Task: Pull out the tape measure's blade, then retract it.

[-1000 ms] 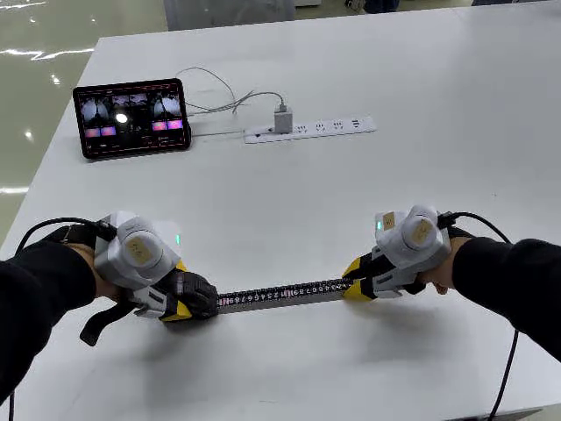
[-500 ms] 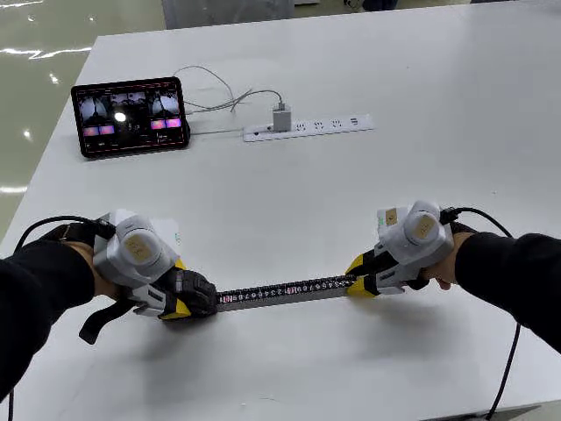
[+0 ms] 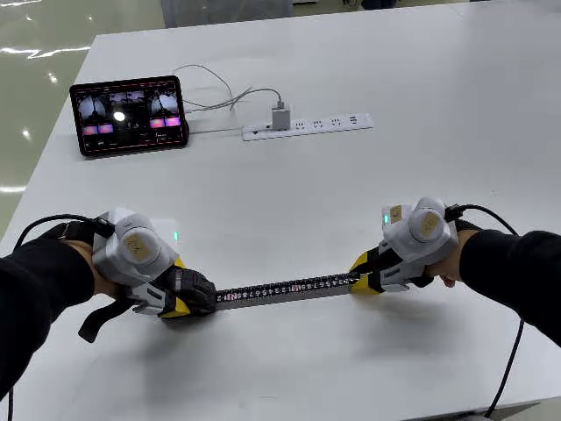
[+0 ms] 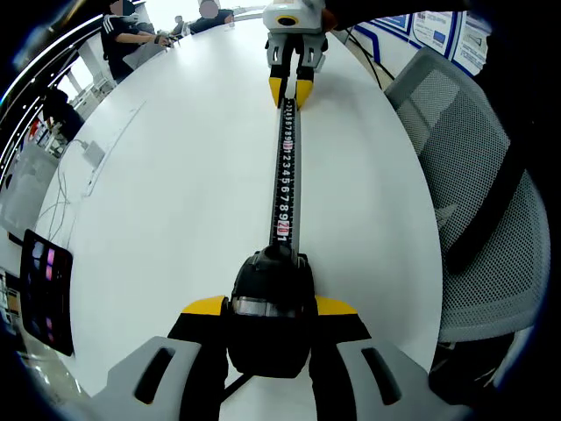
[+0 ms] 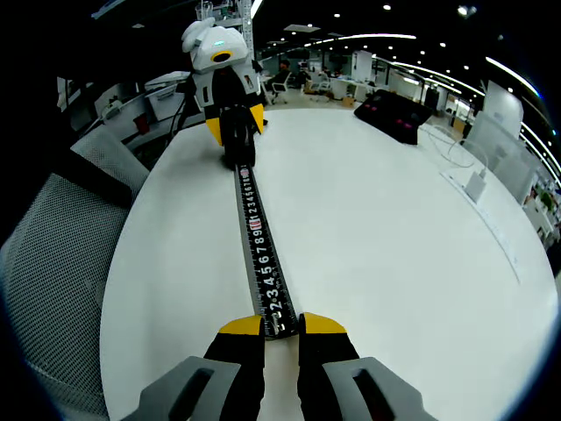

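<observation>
A black tape measure case (image 3: pixel 195 292) sits in my left gripper (image 3: pixel 180 296), which is shut on it at the table's near left; the case (image 4: pixel 269 303) lies between the yellow-tipped jaws. Its dark numbered blade (image 3: pixel 285 289) runs flat over the table to my right gripper (image 3: pixel 360 273), shut on the blade's free end. In the right gripper view the blade (image 5: pixel 260 248) leads from my right gripper (image 5: pixel 280 327) away to the left gripper (image 5: pixel 230 127). In the left gripper view the blade (image 4: pixel 286 175) reaches the right gripper (image 4: pixel 292 85).
A tablet (image 3: pixel 129 115) with a lit screen stands at the back left of the white table (image 3: pixel 351 193). A white power strip (image 3: pixel 307 126) with a charger and cables lies behind the middle. A grey mesh chair (image 4: pixel 473 202) stands by the near table edge.
My right gripper has moved a little to the right with the blade's end, so more blade shows. The left gripper and case have stayed put.
</observation>
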`<state>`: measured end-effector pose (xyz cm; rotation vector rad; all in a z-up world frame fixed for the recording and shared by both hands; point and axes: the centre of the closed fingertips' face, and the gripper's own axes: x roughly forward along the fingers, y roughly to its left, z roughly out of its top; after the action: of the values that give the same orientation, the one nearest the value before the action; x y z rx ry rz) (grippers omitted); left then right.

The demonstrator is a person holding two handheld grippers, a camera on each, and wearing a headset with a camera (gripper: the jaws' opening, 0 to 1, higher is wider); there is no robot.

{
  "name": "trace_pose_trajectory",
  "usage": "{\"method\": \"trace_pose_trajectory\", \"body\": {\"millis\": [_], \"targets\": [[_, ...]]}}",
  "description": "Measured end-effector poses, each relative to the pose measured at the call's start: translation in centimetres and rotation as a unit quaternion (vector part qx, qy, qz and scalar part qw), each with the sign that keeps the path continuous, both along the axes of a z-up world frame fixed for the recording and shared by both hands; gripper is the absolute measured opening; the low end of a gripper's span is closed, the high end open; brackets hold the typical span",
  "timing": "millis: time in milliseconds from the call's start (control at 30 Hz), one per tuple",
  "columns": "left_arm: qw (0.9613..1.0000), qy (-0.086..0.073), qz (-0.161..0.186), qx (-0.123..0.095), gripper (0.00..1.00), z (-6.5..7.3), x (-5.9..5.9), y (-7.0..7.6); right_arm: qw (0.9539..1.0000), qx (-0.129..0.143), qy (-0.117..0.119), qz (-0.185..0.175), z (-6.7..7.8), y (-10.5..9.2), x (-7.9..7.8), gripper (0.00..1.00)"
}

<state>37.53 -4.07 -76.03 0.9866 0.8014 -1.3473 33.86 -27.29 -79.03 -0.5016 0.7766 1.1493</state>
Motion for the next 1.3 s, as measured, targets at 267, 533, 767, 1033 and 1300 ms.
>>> {"method": "trace_pose_trajectory", "body": {"millis": [267, 533, 767, 1033, 1300], "targets": [[1.0000, 0.000, 0.000, 0.000, 0.29, 0.0, 0.1, 0.0, 1.0000, -0.002, 0.001, -0.002, -0.1, -0.4, 0.0, 0.10], [1.0000, 0.000, 0.000, 0.000, 0.29, 0.0, 0.0, 0.0, 1.0000, -0.005, -0.001, -0.002, -0.2, -0.9, 0.1, 0.10], [1.0000, 0.001, 0.001, 0.000, 0.29, 0.0, 0.0, 0.0, 1.0000, -0.005, 0.000, -0.004, -0.2, -1.1, 0.0, 0.10], [1.0000, 0.000, 0.001, 0.000, 0.29, 0.0, 0.1, 0.0, 1.0000, -0.005, 0.001, -0.007, -0.3, -1.4, -0.1, 0.10], [1.0000, 0.001, 0.001, 0.000, 0.29, 0.0, 0.1, 0.0, 0.9999, -0.006, 0.002, -0.009, -0.2, -1.8, -0.2, 0.10]]}}
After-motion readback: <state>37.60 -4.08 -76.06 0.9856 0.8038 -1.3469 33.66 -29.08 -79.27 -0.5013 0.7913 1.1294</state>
